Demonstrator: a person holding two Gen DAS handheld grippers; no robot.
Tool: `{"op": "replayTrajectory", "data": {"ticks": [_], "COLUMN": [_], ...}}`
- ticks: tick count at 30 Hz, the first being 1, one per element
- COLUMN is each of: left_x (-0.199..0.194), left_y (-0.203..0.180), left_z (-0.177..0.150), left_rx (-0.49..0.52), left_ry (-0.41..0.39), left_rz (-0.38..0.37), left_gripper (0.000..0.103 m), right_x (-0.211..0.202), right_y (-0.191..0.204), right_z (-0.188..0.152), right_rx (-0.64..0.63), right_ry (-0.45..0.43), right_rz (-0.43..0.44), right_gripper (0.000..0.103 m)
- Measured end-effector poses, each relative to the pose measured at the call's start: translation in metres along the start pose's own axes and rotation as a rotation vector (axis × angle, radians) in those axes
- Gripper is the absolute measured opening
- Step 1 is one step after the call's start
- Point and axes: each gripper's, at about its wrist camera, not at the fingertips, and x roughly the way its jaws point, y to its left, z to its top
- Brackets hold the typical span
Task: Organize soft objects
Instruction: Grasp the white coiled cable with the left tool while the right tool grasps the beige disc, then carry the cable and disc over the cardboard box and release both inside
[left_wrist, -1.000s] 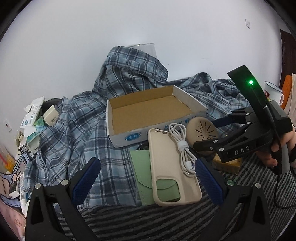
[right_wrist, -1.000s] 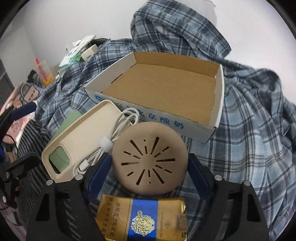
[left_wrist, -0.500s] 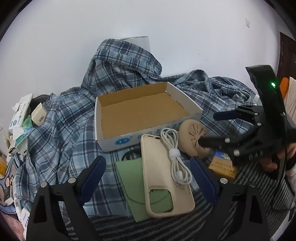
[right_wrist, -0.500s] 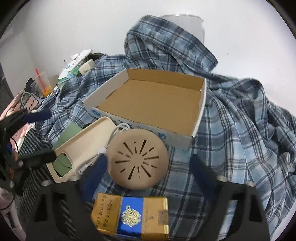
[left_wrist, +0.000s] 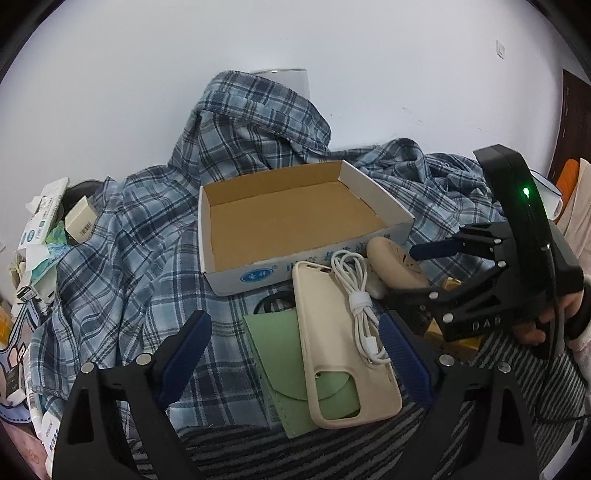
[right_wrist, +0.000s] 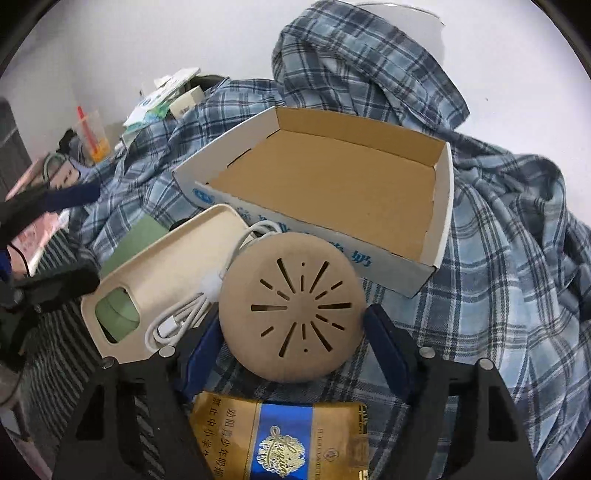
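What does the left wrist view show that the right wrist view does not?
Only the left wrist view shows the person's hand holding the right gripper, and the whole green pouch.

Only the right wrist view shows the gold and blue packet face-on and the slotted top of the tan disc, which lies between the closing right fingers.

Both show the empty cardboard box, cream phone case, white cable and plaid shirt.

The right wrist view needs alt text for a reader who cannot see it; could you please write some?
The right gripper is closing around a round tan slotted disc on a blue plaid shirt, beside an empty cardboard box.
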Motion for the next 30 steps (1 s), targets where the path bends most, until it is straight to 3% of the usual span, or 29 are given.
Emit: {"op": "replayTrajectory", "data": {"ticks": [2, 4, 7, 9, 13, 16, 20, 25, 30], "left_x": [0.001, 0.001, 0.001, 0.000, 0.000, -0.002, 0.002, 0.021, 0.051], "left_y": [0.000, 0.000, -0.001, -0.001, -0.002, -0.005, -0.009, -0.026, -0.041], "left_z": [-0.001, -0.001, -0.001, 0.000, 0.002, 0.002, 0.006, 0.015, 0.021], "left_rx": [-0.002, -0.001, 0.001, 0.003, 0.004, 0.013, 0.011, 0.059, 0.058], "left_ry": [0.003, 0.003, 0.002, -0.002, 0.004, 0.014, 0.048, 0.092, 0.191], "left_rz": [-0.003, -0.003, -0.008, -0.006, -0.004, -0.025, -0.084, -0.125, -0.165], "left_gripper": [0.094, 0.094, 0.094, 0.094, 0.094, 0.094, 0.093, 0.079, 0.060], "right_x": [0.000, 0.003, 0.008, 0.012, 0.008, -0.003, -0.034, -0.072, -0.076], "right_y": [-0.002, -0.003, -0.005, -0.007, -0.005, -0.002, -0.001, -0.008, -0.023], "right_z": [-0.002, -0.002, -0.003, -0.002, -0.003, -0.002, -0.001, -0.001, 0.000], "right_rx": [0.015, 0.023, 0.048, 0.059, 0.056, 0.035, 0.032, 0.074, 0.133], "right_ry": [0.000, 0.014, 0.032, 0.043, 0.029, -0.025, -0.175, -0.351, -0.354], "right_rz": [0.011, 0.035, 0.075, 0.084, 0.065, 0.037, 0.009, -0.088, -0.095], "right_gripper": [0.087, 0.088, 0.089, 0.082, 0.078, 0.078, 0.079, 0.079, 0.079]}}
